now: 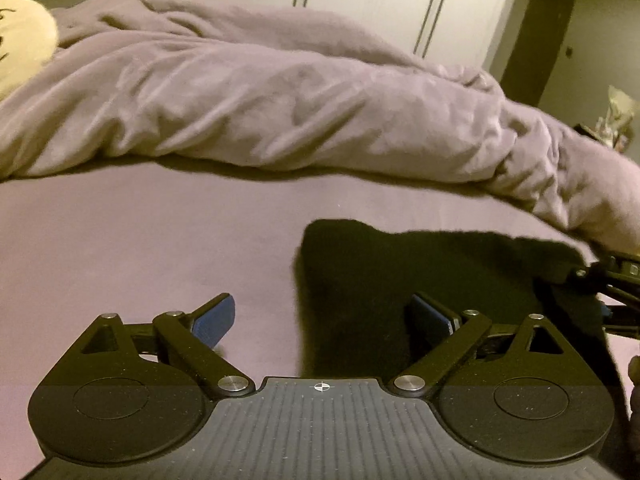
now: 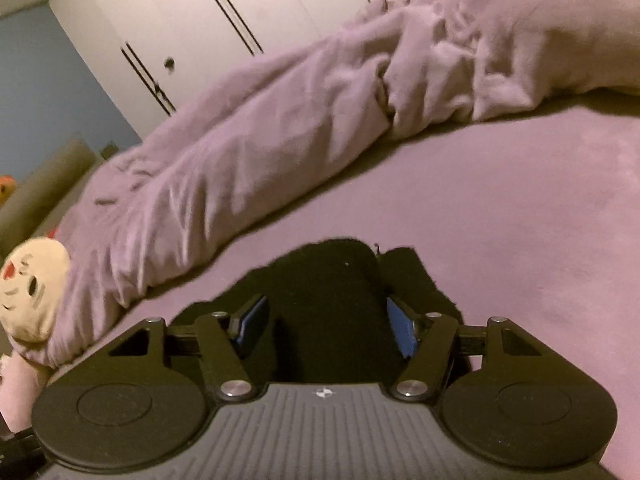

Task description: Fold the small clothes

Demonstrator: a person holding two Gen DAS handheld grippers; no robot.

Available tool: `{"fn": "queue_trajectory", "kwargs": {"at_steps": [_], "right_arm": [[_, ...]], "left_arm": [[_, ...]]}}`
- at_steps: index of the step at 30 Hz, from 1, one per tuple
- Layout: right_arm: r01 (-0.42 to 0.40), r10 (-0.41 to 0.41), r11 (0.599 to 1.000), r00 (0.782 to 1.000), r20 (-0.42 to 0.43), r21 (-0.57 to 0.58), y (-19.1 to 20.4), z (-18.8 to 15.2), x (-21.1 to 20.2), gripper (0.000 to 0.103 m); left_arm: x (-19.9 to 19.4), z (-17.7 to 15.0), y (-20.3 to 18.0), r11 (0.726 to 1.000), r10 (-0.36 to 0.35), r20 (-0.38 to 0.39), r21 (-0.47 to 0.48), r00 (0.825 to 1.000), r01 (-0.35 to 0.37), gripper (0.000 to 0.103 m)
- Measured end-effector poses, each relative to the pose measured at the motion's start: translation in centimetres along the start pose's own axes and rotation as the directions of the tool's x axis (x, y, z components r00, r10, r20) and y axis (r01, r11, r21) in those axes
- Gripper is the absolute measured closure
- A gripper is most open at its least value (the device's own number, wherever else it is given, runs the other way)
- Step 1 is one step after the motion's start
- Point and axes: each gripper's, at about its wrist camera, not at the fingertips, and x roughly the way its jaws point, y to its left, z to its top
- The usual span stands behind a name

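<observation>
The left gripper [image 1: 324, 322] is spread wide just above the sheet [image 1: 140, 240] and grasps nothing. Its left pad [image 1: 214, 318] is over bare sheet, and its right pad [image 1: 434, 318] is over the black garment [image 1: 400, 280]. The garment lies flat on the sheet, in front of this gripper and a little to the right. At the right edge of the left wrist view, part of the right gripper [image 1: 612, 284] shows at the far side of the garment.

In the right wrist view, the right gripper [image 2: 326, 326] is also unclenched, with the garment [image 2: 332, 280] between and under its blue pads [image 2: 252, 326]. I cannot tell if the pads touch the cloth. The garment has two lobes at its far edge.

Behind the garment a rumpled duvet [image 1: 260, 100] lies across the bed. A pale plush toy [image 2: 32, 288] rests at its left end. Farthest is a white wardrobe [image 2: 192, 20] with dark handles.
</observation>
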Motion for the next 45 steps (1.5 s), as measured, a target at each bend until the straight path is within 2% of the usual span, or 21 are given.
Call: {"fn": "queue_trajectory", "kwargs": {"at_steps": [1,2,3,4,5,7,9,11,12,16,20,23,25,28,29,31,35,37,39,43,45], "right_arm": [[-0.005,0.005,1.0,1.0,-0.017,0.007,-0.1,0.0,0.6,0.042],[0.007,-0.007,1.0,1.0,-0.014,-0.006,0.0,-0.1,1.0,0.052],[0.024,-0.024,0.999,1.0,-0.006,-0.039,0.3,-0.2,1.2,0.058],[0.027,-0.027,0.997,1.0,0.005,-0.077,0.8,-0.3,1.1,0.073],[0.022,-0.02,0.994,1.0,0.018,-0.11,1.2,-0.3,0.9,0.079],[0.055,-0.038,0.977,0.995,0.088,-0.204,2.7,-0.5,-0.1,0.081],[0.124,-0.062,0.942,0.977,0.202,-0.312,4.3,-0.7,-1.6,0.081],[0.172,-0.084,0.927,0.962,0.261,-0.335,4.8,-0.6,-2.1,0.081],[0.206,-0.11,0.911,0.956,0.271,-0.358,4.9,-0.7,-1.8,0.081],[0.294,-0.221,0.852,0.952,0.209,-0.434,3.7,-2.3,1.3,0.081],[0.277,-0.224,0.881,0.958,0.177,-0.385,1.6,-2.2,2.3,0.077],[0.286,-0.229,0.868,0.956,0.184,-0.405,1.0,-2.8,3.0,0.075],[0.281,-0.223,0.876,0.957,0.186,-0.393,0.5,-2.9,3.1,0.073],[0.291,-0.233,0.881,0.953,0.194,-0.373,0.1,-2.9,2.9,0.061],[0.299,-0.239,0.879,0.951,0.198,-0.372,0.1,-3.0,2.9,0.053],[0.318,-0.258,0.88,0.944,0.205,-0.353,0.2,-2.6,2.7,0.042],[0.28,-0.221,0.918,0.949,0.224,-0.28,0.3,-2.0,-0.6,0.038],[0.318,-0.244,0.899,0.934,0.259,-0.301,1.5,-2.6,-2.8,0.039],[0.311,-0.223,0.893,0.934,0.279,-0.326,2.6,-3.1,-4.7,0.041],[0.188,-0.085,0.897,0.961,0.263,-0.4,4.6,-4.1,-7.0,0.051],[0.145,-0.036,0.894,0.967,0.252,-0.425,5.5,-4.3,-6.8,0.056]], "left_arm": [[0.3,-0.2,-0.1,1.0,-0.003,-0.004,-0.002,1.0,0.003,0.003],[0.6,-0.5,-0.2,1.0,0.002,-0.013,-0.001,1.0,-0.002,0.003],[0.7,-0.7,-0.2,1.0,0.007,-0.015,0.005,1.0,-0.007,0.003],[0.6,-0.7,-0.1,1.0,0.005,-0.007,0.011,1.0,-0.005,0.003],[0.3,-0.5,-0.1,1.0,0.002,0.007,0.015,1.0,-0.002,0.003],[-0.2,0.0,-0.2,1.0,0.006,0.027,0.015,1.0,-0.006,0.003],[-0.8,0.5,-0.4,1.0,-0.009,0.051,0.007,0.999,0.008,0.003],[-0.7,0.4,-1.2,0.999,-0.028,0.048,0.037,0.998,0.027,0.003],[-0.3,0.2,-1.8,0.998,-0.022,0.031,0.065,0.999,0.02,0.003],[1.3,-0.5,-2.9,0.993,0.017,-0.005,0.116,1.0,-0.016,0.002],[2.0,-1.0,-3.4,0.994,0.035,-0.023,0.103,0.999,-0.033,0.001],[2.1,-1.5,-4.4,0.988,0.075,0.002,0.136,0.997,-0.075,0.0],[2.3,-2.1,-5.4,0.975,0.111,0.041,0.187,0.993,-0.117,0.0],[2.6,-2.7,-5.9,0.966,0.144,0.065,0.209,0.988,-0.154,0.0],[2.7,-2.7,-6.1,0.963,0.152,0.067,0.215,0.986,-0.163,0.0],[2.5,-2.6,-6.2,0.958,0.16,0.069,0.23,0.985,-0.172,0.0],[1.5,-2.3,-6.2,0.945,0.176,0.086,0.265,0.981,-0.192,0.0],[0.8,-2.3,-6.2,0.943,0.188,0.093,0.262,0.978,-0.206,0.0],[0.0,-2.1,-6.1,0.946,0.185,0.088,0.255,0.979,-0.202,0.0],[-2.2,-1.7,-5.7,0.981,0.091,0.039,0.167,0.995,-0.096,0.0],[-2.4,-1.8,-6.2,0.989,0.041,0.004,0.144,0.999,-0.041,0.0]]}}
